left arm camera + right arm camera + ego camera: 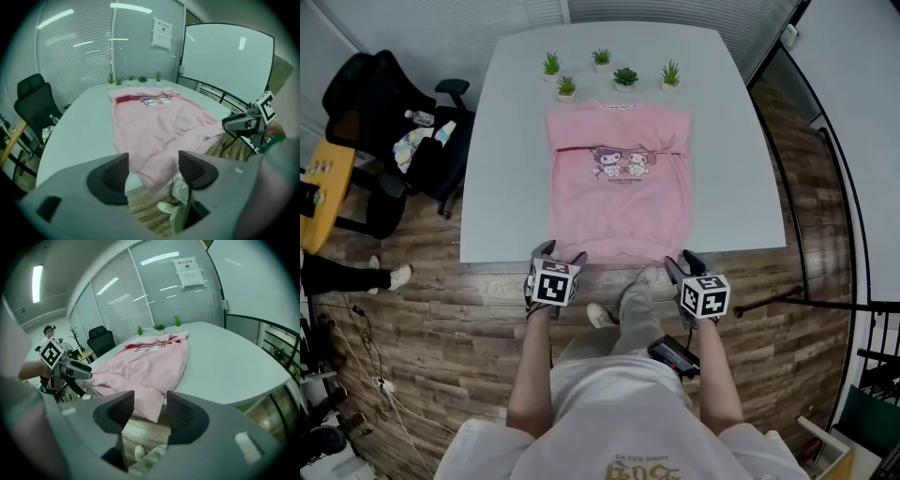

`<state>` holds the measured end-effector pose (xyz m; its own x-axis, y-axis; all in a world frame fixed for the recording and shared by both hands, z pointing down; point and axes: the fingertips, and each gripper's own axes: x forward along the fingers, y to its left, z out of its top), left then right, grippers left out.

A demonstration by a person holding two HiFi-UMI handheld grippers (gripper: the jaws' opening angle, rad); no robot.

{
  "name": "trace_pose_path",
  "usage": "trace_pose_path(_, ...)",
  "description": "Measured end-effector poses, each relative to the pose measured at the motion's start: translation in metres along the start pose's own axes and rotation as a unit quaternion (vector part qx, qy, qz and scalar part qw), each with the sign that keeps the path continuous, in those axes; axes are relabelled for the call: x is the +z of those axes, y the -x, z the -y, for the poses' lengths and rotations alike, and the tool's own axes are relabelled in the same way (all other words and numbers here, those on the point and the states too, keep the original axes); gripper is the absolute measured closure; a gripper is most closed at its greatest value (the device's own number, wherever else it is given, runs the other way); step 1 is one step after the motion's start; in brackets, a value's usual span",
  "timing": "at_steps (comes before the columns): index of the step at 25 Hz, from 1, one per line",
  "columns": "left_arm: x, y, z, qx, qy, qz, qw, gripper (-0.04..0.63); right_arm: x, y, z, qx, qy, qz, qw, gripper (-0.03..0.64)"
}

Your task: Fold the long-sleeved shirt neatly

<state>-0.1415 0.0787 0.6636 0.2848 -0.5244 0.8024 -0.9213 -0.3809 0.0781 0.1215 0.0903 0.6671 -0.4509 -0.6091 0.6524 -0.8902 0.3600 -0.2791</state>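
Observation:
A pink long-sleeved shirt [619, 187] with a cartoon print lies flat on the white table [511, 141], its hem at the near edge and sleeves folded in. My left gripper [556, 260] hovers just off the near edge by the hem's left corner, jaws open and empty. The right gripper [686, 264] is by the hem's right corner, also open with nothing between its pads. In the left gripper view the shirt's hem [154, 173] hangs slightly over the table edge ahead of the left gripper [152, 171]. The right gripper view shows the hem corner [150, 404] just beyond the right gripper [150, 412].
Several small potted plants [623, 77] stand along the table's far edge behind the collar. A black office chair [394, 131] with items on it is to the left. A railing [825, 187] runs along the right. The person's legs and shoes [619, 314] are below the near edge.

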Motion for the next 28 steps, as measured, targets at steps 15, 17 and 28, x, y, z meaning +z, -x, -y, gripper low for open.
trace_pose_path(15,-0.030,-0.007,0.011,-0.011,-0.043,-0.056,0.9975,0.258,-0.025,-0.010,-0.006,-0.028,0.119,-0.059,0.991,0.376)
trace_pose_path(17,-0.031,-0.010,0.012,-0.006,-0.049,-0.061,0.9969,0.258,-0.026,-0.014,-0.005,-0.039,0.146,-0.067,0.986,0.376)
trace_pose_path(28,-0.026,-0.018,0.004,0.019,-0.051,-0.056,0.9969,0.462,-0.018,-0.015,0.009,-0.093,0.219,-0.081,0.968,0.551)
